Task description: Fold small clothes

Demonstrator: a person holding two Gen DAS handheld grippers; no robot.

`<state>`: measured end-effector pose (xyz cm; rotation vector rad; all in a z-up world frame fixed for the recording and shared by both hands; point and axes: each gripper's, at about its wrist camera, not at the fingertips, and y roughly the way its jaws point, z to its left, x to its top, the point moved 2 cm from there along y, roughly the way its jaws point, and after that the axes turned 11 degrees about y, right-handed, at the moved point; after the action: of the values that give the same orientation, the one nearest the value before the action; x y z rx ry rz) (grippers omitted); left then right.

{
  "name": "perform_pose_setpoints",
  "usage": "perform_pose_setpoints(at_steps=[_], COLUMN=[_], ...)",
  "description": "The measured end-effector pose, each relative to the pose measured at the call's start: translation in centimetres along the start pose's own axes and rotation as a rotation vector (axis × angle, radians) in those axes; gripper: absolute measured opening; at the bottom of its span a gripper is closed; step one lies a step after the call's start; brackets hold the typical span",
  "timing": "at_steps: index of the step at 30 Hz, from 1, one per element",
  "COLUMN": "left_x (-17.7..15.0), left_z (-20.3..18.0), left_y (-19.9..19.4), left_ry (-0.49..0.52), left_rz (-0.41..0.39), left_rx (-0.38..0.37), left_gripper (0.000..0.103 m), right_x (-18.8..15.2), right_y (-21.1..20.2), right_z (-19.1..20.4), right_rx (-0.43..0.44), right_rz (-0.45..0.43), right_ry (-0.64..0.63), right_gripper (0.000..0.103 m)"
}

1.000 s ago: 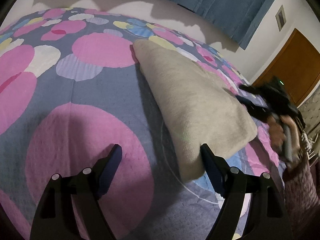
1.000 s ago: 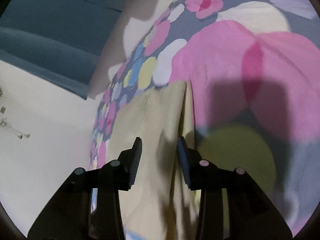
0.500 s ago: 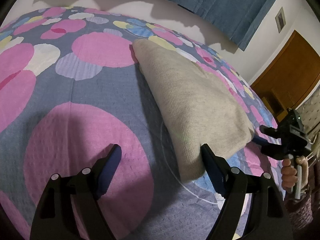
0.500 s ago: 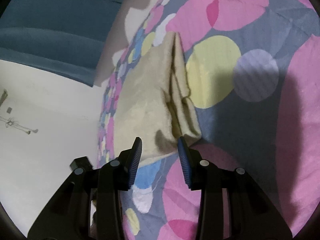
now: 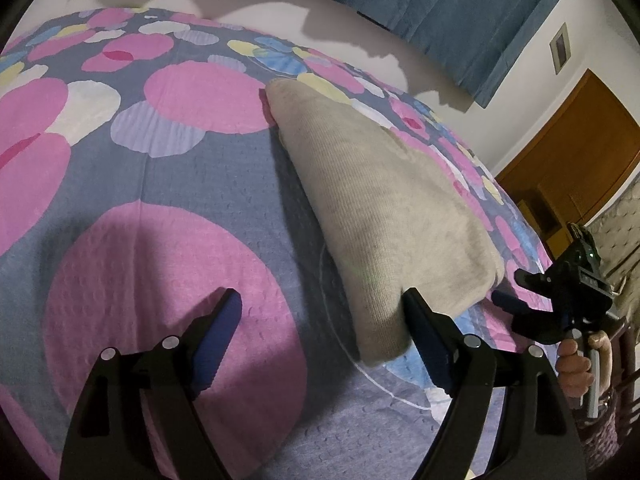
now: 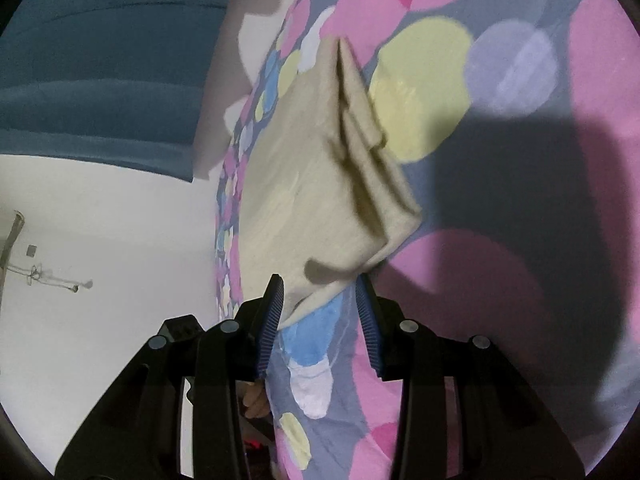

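1. So there's a beige knit garment [image 5: 384, 216], already folded into a thick wedge-shaped bundle, lying flat on the bedspread [image 5: 168, 184]. That bedspread is grey-blue with big pink, yellow, lilac and white circles on it.
2. The left gripper [image 5: 320, 324] hovers low over the bedspread with its jaws spread wide and nothing between them. Its right-side finger [image 5: 424, 332] sits right up against the near corner of the garment, but it isn't pinching anything, so it's released.
3. The right gripper [image 6: 320, 304] is at the other near corner of the folded garment [image 6: 320, 168]. Its jaws stand partly apart, and the corner of the cloth sits just in front of the blue ribbed pads [image 6: 272, 312]. They don't look pressed onto the fabric, so it reads as let go.
4. In the left wrist view, the right gripper [image 5: 516, 292] shows up at the edge of the bed, with the person's hand [image 5: 576, 368] wrapped round its handle.
5. Background stuff: a teal curtain [image 5: 460, 4] hangs on the far wall, there's a wooden door [image 5: 572, 164] to the right, and the wall [image 6: 100, 264] beside the bed is plain white.
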<state>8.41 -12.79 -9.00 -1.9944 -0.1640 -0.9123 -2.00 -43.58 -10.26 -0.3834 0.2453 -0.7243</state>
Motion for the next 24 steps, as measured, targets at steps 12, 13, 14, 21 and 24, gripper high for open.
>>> perform_pose_setpoints(at_steps=[12,13,14,21,24], left_x=[0.0,0.0,0.0,0.0,-0.1], left_z=[0.2,0.2,0.2,-0.3,-0.5], left_y=[-0.2,-0.2,-0.2,-0.5,-0.5], left_ry=[-0.011,-0.011,-0.011,-0.018,-0.019], left_rz=[-0.007,-0.007,-0.007,-0.014,-0.009], left_rx=[-0.012,-0.012,-0.013,0.005,0.012], left_gripper=[0.081,0.081,0.081,0.082,0.082], right_x=[1.1,1.4,1.5,1.7,2.3], right_y=[0.3,0.2,0.3,-0.6,-1.4], right_z=[1.3,1.1,0.9,2.4,1.8], right_rx=[-0.035,-0.042,-0.046,-0.165,-0.185], right_rz=[-0.099,-0.106,-0.109,-0.211,-0.226], right_ry=[-0.017,-0.01,-0.006,-0.187,-0.198], right_gripper=[0.044,0.043,0.04,0.004,0.004])
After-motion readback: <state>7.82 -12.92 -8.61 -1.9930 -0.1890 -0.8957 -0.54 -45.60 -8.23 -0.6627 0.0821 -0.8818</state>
